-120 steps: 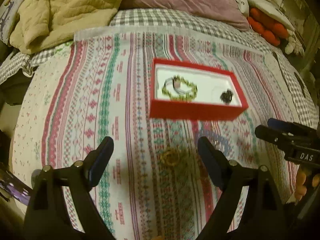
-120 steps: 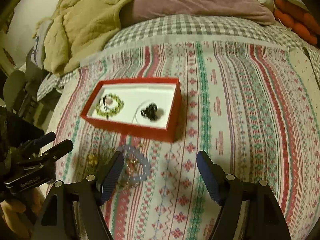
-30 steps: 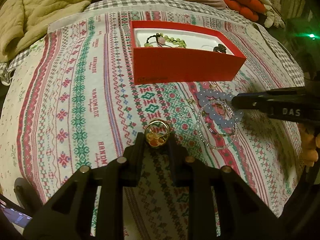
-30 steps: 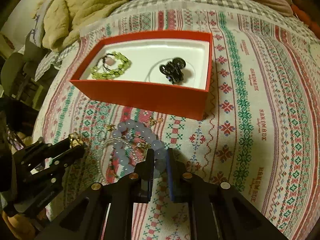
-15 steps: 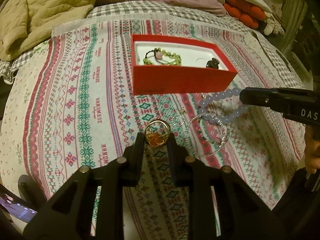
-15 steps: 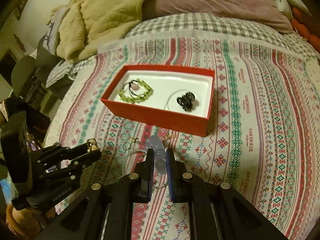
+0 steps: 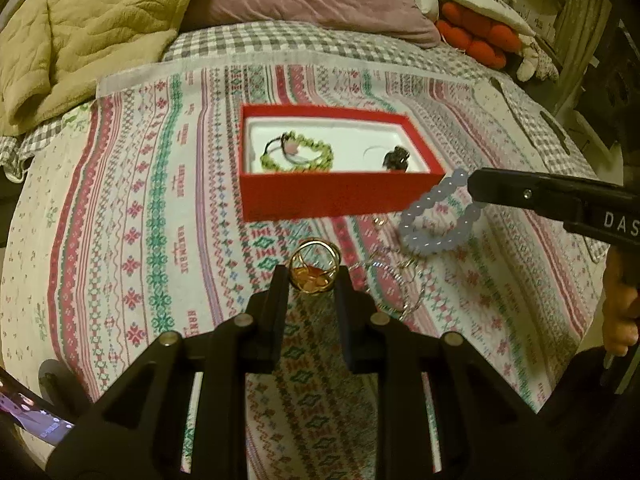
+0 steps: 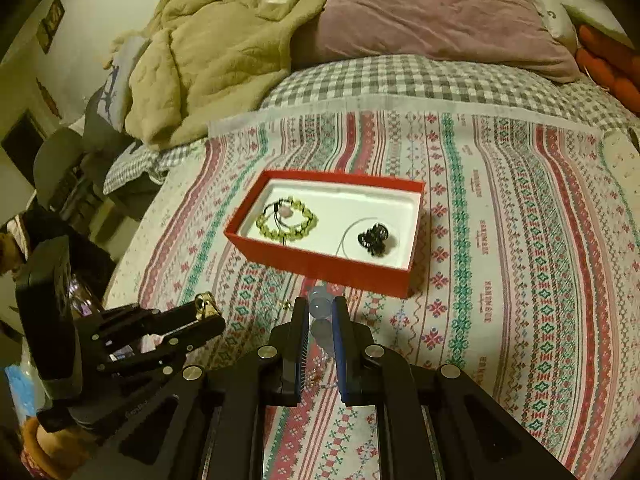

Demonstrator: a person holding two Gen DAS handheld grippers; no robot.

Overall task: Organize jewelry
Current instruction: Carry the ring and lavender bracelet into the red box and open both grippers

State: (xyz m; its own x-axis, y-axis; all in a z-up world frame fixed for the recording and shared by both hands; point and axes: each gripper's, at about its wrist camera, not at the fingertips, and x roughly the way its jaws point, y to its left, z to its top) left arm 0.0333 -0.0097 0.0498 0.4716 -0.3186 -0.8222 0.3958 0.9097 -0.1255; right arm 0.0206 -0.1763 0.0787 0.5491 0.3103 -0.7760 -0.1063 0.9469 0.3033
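A red box point(image 7: 336, 196) point(image 8: 324, 268) with a white lining sits on the patterned bedspread. Inside lie a green bead bracelet point(image 7: 297, 156) point(image 8: 286, 222) and a black beaded piece point(image 7: 395, 159) point(image 8: 373, 239). My left gripper point(image 7: 313, 274) point(image 8: 208, 312) is shut on a gold ring point(image 7: 314, 266) point(image 8: 206, 304), held above the cloth in front of the box. My right gripper point(image 8: 320, 312) point(image 7: 474, 188) is shut on a pale blue bead bracelet point(image 7: 438, 218) point(image 8: 320, 308), which hangs from its tips by the box's right front corner.
Thin wire hoops and small gold pieces point(image 7: 400, 280) lie on the cloth under the hanging bracelet. A beige quilt point(image 8: 208, 60) and a mauve pillow point(image 8: 436, 12) fill the back of the bed. Red plush cushions point(image 7: 476, 40) sit at the far right.
Both grippers have risen off the bedspread. The blue bracelet came up from the pile with the right gripper and now hangs free; the gold ring stays clamped in the left.
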